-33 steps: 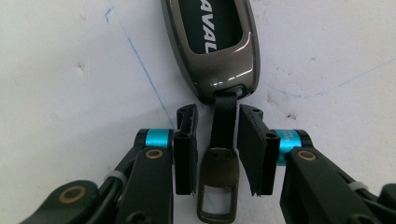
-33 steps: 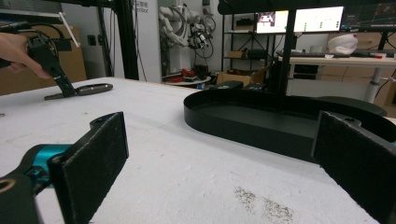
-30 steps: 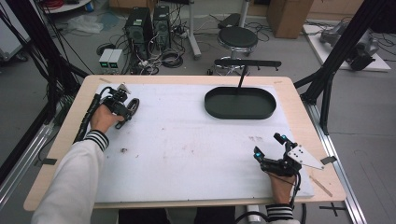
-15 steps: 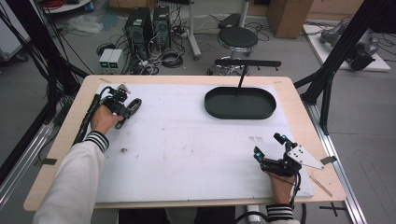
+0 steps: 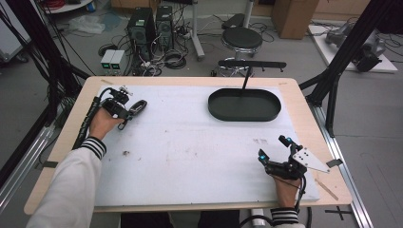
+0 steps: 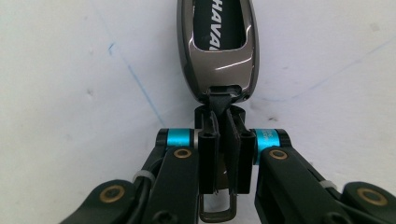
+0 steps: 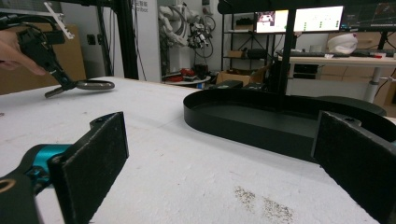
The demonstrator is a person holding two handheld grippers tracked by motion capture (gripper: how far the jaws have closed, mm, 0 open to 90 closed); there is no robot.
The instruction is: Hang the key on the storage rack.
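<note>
The step in hand is the pickup of the car key fob (image 6: 217, 46). The left gripper (image 6: 224, 135) has its fingers (image 6: 208, 154) closed on the short black strap at the fob's near end, and they have just finished closing on it; a metal ring hangs below them. The fob itself lies flat on the white mat (image 5: 190, 142) that covers the desk (image 5: 304, 102), well to the left of the black oval tray (image 5: 244, 105) and about level with it.

The right gripper (image 5: 278, 153) rests on the mat in front of the tray, toward its right end, its fingers (image 7: 93, 154) spread wide with nothing between them.

My reading is that the grip is made and the lift comes next. Since the hold is on the flexible strap and not on the fob's hard shell, the fob will likely swing once it leaves the mat, so a slow, steady rise suits it. If the tray is the goal, the carry runs rightward across the mat to it.

The left gripper view gives what the high view cannot: exactly where the fingers pinch, on the strap and short of the glossy shell, and part of the lettering on the fob. The high view gives the layout, with the left gripper (image 5: 124, 110) and fob (image 5: 138, 106) far from the tray. The right gripper view looks low across the mat and shows the tray's wall (image 7: 261, 128), its inside bare, and the fob (image 7: 95, 85) close to the mat.
</note>
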